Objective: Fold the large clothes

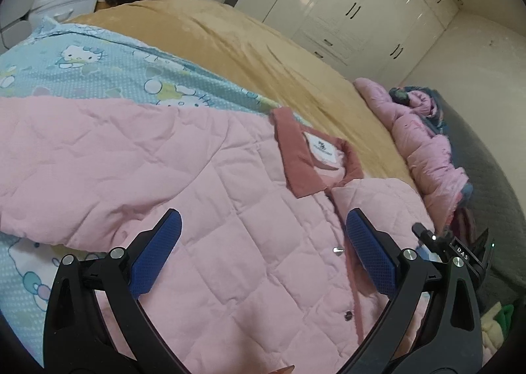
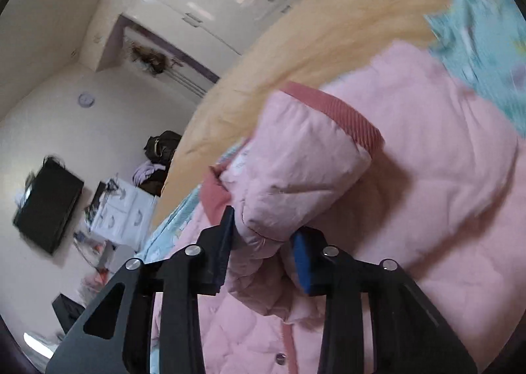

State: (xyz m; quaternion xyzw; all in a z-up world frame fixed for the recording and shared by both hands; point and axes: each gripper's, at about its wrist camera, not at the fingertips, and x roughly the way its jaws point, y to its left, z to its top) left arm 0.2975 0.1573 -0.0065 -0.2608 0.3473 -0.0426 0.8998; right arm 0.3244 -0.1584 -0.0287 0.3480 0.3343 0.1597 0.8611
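Right wrist: right gripper point(image 2: 263, 242) clenched on pink jacket point(image 2: 411, 176) sleeve edge; left gripper point(image 1: 263, 242) released above jacket.

Black angular arms with triangular cut-outs are seen on the left gripper point(image 1: 263, 236) and right gripper point(image 2: 263, 242). Blue textured pads point(image 1: 371, 255) line the fingers. Silver round screws point(image 1: 409, 254) are set at the joints.

The jacket point(image 1: 203, 183) is lying under the left tongs point(image 1: 263, 252), on a quilt point(image 1: 108, 68) that is spreading out to their left. Ahead, a blanket point(image 1: 236, 55) is covering the bed, with wardrobes point(image 1: 345, 2) standing beyond. The right tongs point(image 2: 263, 242) are sitting against the jacket's sleeve point(image 2: 296, 176).
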